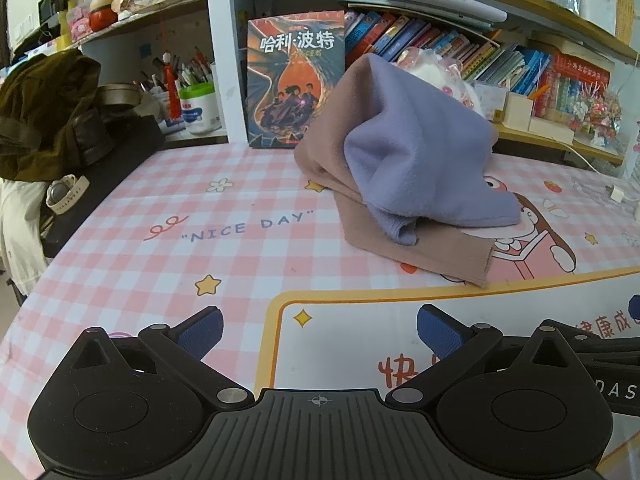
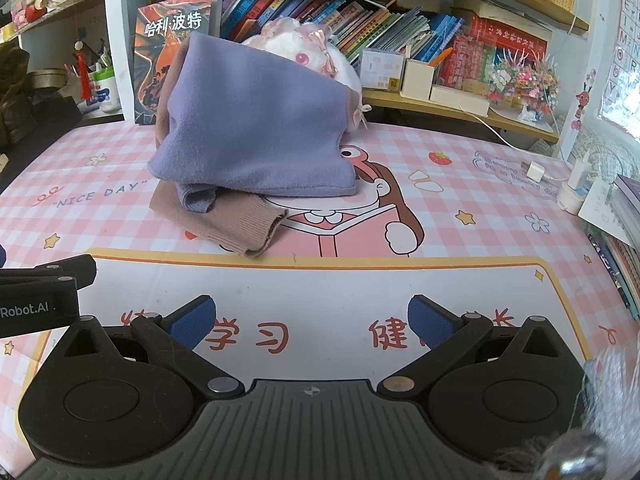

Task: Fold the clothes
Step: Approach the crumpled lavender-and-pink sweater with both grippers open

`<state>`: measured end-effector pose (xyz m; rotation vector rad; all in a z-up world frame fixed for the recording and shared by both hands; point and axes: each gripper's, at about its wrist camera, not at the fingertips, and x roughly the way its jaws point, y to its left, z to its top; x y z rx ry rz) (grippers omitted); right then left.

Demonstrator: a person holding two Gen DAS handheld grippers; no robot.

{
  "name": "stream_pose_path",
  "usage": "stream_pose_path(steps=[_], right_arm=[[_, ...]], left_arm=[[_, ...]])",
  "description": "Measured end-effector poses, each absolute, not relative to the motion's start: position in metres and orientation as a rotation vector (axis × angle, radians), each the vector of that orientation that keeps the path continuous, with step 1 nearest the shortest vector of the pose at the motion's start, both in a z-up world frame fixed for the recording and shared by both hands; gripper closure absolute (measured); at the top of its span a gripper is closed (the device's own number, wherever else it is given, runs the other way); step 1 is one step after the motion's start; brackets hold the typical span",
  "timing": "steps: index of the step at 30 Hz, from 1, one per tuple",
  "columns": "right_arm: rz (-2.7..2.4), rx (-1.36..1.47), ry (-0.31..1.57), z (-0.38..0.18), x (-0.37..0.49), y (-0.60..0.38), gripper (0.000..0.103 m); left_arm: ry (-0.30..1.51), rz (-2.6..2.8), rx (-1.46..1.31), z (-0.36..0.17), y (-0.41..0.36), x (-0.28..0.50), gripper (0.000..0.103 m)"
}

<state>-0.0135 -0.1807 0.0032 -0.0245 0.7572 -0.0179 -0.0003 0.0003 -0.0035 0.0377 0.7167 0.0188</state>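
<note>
A lilac garment (image 1: 420, 160) (image 2: 256, 128) is heaped on a pinkish-brown garment (image 1: 420, 248) (image 2: 244, 228) at the back of the pink checked table mat (image 1: 160, 240) (image 2: 460, 208). The pile leans against a white plush toy (image 2: 308, 56) behind it. A brown ribbed cuff sticks out toward me on the mat. My left gripper (image 1: 320, 330) hovers open over the mat's near part, well short of the pile, nothing between its blue pads. My right gripper (image 2: 312, 320) is open too, empty, just right of the left one, whose black body (image 2: 40, 292) shows at the left edge.
A large illustrated book (image 1: 294, 80) stands behind the pile. Shelves of books (image 2: 400, 24) run along the back. A pen cup (image 1: 198, 108) and a dark bag (image 1: 48, 116) sit at the left. A white charger and cable (image 2: 534, 170) and stacked books (image 2: 624, 216) lie at the right.
</note>
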Motion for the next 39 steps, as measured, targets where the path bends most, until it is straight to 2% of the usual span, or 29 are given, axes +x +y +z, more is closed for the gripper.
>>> stream_pose_path(steps=[39], right_arm=[[-0.017, -0.029, 0.758, 0.0007, -0.0099, -0.1798, 0.0]], left_arm=[[0.73, 0.021, 0.029, -0.0053, 0.0024, 0.0033, 0.0]])
